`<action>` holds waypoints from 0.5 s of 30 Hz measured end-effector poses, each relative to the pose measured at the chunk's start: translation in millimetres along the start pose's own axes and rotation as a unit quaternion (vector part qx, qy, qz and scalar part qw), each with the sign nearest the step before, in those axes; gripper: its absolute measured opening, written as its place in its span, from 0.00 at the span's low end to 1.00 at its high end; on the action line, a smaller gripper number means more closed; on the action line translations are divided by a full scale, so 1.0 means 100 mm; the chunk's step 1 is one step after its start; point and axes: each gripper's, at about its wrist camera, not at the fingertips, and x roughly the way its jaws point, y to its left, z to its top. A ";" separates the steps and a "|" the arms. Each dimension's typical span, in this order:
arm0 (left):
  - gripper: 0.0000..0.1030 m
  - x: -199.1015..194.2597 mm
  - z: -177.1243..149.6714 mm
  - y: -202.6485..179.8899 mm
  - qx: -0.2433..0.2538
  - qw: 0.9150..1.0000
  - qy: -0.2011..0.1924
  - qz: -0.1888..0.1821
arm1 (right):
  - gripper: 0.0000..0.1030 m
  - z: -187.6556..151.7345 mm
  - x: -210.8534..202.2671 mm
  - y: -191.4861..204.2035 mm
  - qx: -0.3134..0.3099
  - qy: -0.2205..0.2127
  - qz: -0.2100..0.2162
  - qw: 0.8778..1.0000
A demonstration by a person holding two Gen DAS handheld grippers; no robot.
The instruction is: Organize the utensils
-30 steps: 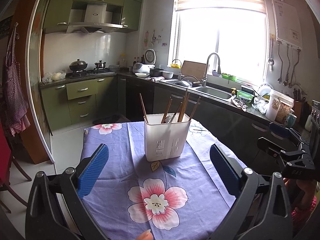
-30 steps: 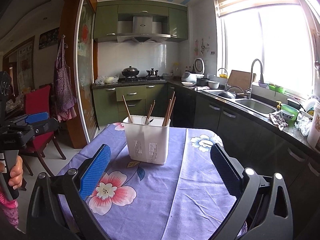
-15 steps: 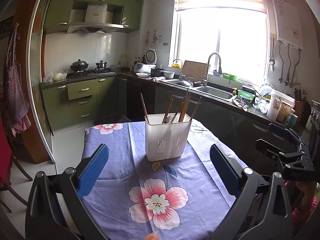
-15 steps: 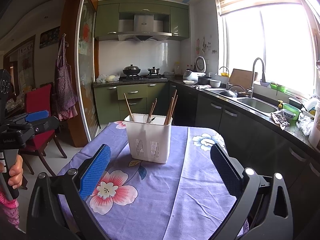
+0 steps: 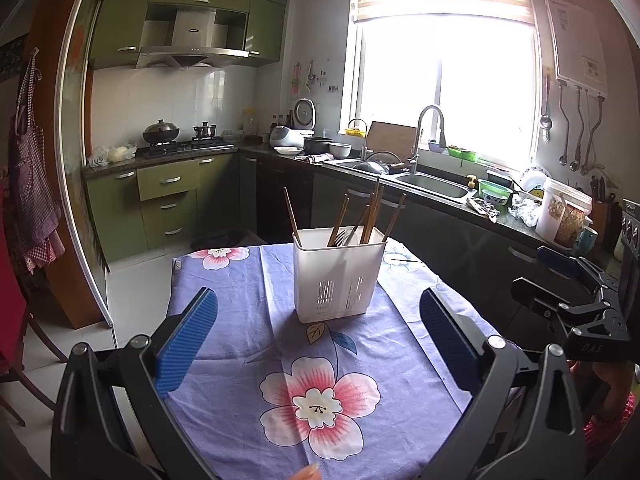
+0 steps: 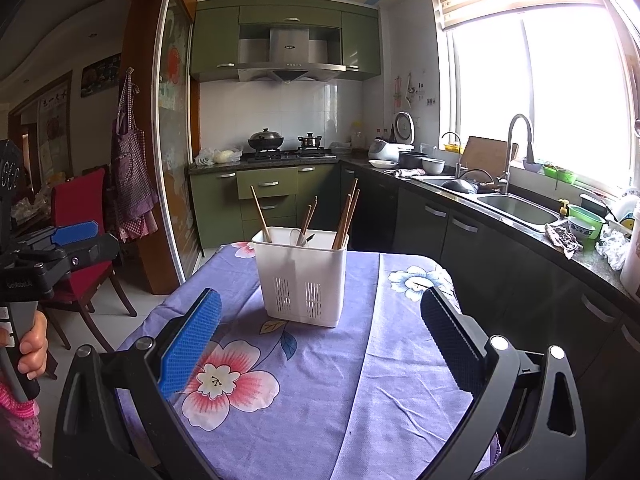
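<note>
Kitchen table, floral cloth (image 5: pixel 248 312): caddy (image 5: pixel 336 278) holds chopsticks (image 5: pixel 374 216); left gripper (image 5: pixel 318 334) and right gripper (image 6: pixel 320 338) both wide open, empty.

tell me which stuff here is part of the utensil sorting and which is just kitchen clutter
Part of the job:
- white holder on the table
- chopsticks standing in it
- fork in it
- left gripper, open
- right gripper, open

Just lying about:
- wok on the stove
- rice cooker
- cutting board
- apron
- red chair
</note>
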 end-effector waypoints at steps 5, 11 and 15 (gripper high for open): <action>0.93 0.00 0.00 0.02 0.000 1.000 0.000 0.002 | 0.96 0.00 0.02 0.02 -0.002 0.000 0.003 1.000; 0.93 0.00 -0.01 0.05 -0.004 1.000 0.000 0.005 | 0.96 0.00 0.02 0.02 -0.002 0.001 0.003 1.000; 0.93 0.00 -0.02 0.04 -0.001 1.000 0.000 0.006 | 0.96 0.00 0.02 0.03 -0.001 0.000 0.003 1.000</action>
